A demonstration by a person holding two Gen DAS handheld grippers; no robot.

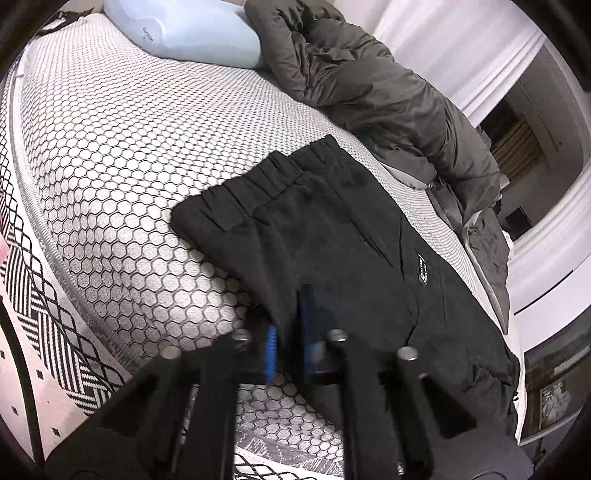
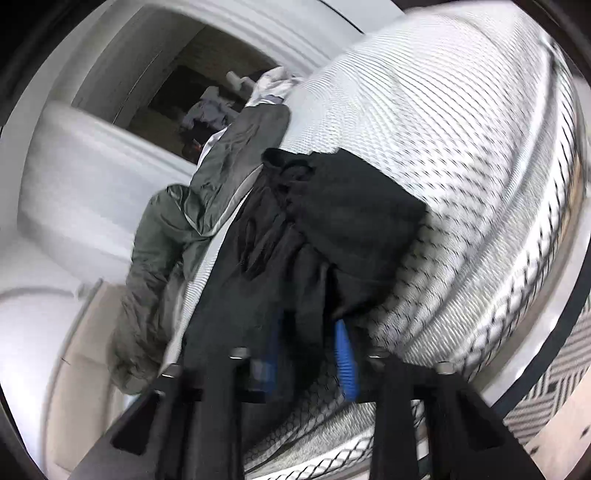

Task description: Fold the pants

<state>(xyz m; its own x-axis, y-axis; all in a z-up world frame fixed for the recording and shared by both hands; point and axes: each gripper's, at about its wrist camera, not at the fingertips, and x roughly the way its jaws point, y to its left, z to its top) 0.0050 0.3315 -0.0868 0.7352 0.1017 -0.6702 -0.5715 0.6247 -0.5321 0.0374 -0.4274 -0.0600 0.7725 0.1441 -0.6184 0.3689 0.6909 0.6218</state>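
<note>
Honeycomb-patterned mattress (image 1: 122,147) across most of the left wrist view, white with black hexagon lines; pale blue pillow (image 1: 192,31) at its far end; rumpled dark grey duvet (image 1: 388,99) heaped along the far side, just beside the pillow; black-and-white patterned rug (image 1: 48,314) on the floor at the left; white wall panelling (image 1: 461,48) and a dark doorway beyond the duvet.

Black pants (image 1: 332,236) flat on the mattress, elastic waistband toward the pillow end, slanted pocket opening and a small label on the upper layer, lower part running off toward the right edge of the bed, near the duvet.

Left gripper (image 1: 291,332) low in its own view, blue-padded fingers (image 1: 271,350) at the near edge of the pants; one pad over the bare mattress, the other against the black cloth; narrow gap between the jaws, whether cloth sits between them not discernible, so grip state not clear.

Right wrist view blurred; same mattress (image 2: 461,129) curving up at the right, duvet (image 2: 221,177) hanging at the left, rug (image 2: 554,387) at the lower right; pants (image 2: 332,206) bunched and draped, with folds of dark cloth dropping down between the fingers of the right gripper (image 2: 310,354); blue pad (image 2: 347,362) showing on one side, the other pad partly hidden by cloth; jaws pinching the pants.
</note>
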